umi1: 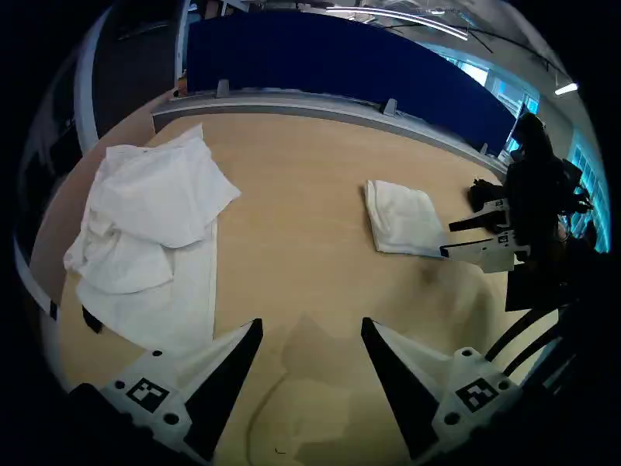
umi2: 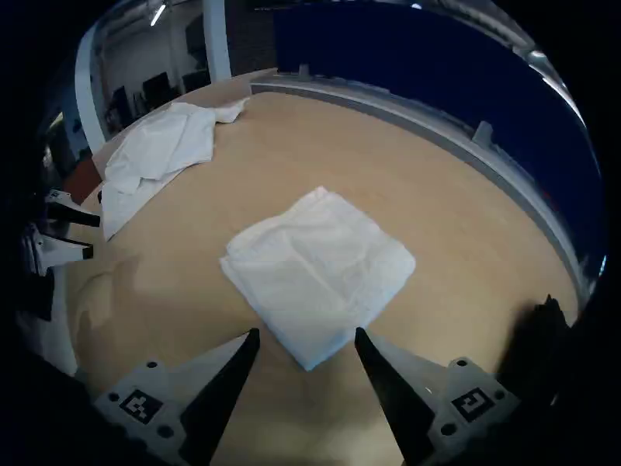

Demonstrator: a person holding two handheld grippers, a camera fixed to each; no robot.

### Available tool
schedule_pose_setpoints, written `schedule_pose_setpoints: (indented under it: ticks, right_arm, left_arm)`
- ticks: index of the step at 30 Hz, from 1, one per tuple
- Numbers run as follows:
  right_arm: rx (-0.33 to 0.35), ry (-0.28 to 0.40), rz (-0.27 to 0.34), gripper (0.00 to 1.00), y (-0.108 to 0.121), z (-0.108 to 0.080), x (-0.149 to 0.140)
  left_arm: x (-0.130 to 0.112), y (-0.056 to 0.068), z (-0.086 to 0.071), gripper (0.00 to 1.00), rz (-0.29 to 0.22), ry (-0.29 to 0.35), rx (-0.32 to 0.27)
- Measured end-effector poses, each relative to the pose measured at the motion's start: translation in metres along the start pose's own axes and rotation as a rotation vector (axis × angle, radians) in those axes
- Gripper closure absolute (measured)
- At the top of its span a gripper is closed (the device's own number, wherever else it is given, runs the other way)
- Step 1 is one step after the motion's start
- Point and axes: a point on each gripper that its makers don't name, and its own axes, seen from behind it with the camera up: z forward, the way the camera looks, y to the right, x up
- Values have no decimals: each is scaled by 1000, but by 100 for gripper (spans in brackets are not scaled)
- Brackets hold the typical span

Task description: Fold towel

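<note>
A folded white towel [umi2: 318, 272] lies flat on the wooden table [umi2: 435, 194]. Its near corner reaches in between the fingertips of my right gripper [umi2: 305, 332], which is open and not pressing on it. In the left gripper view the same folded towel [umi1: 400, 217] sits at mid-right, with the right gripper [umi1: 454, 238] open at its right edge. A rumpled pile of unfolded white towels [umi1: 147, 233] lies at the left. My left gripper [umi1: 310, 326] is open over bare tabletop, with nothing between its fingers. It also appears at the left of the right gripper view [umi2: 85, 233].
A blue partition [umi1: 341, 62] with a grey rail runs along the table's far edge. The towel pile [umi2: 159, 147] lies near the table's far left corner. Dark gear and a person's arm [umi1: 543, 202] stand behind the right gripper. Bare wood separates the pile and the folded towel.
</note>
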Motion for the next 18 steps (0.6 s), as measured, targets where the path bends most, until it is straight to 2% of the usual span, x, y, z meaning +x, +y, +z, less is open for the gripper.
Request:
schedule_pose_setpoints:
  ticks: [5, 10, 13, 18]
  right_arm:
    - [-19, -9, 8, 8, 3, 3, -6]
    - [-30, -24, 3, 23, 5, 3, -13]
    - [-26, -36, 4, 27, 4, 4, -19]
    - [-16, -42, 30, 45, 2, 5, -26]
  left_arm:
    - [-1, -1, -1, 6, -2, 2, 1]
    - [-2, -2, -2, 6, -3, 2, 3]
    - [-1, -2, -3, 6, -3, 3, 3]
    - [-1, -2, -3, 6, -2, 4, 4]
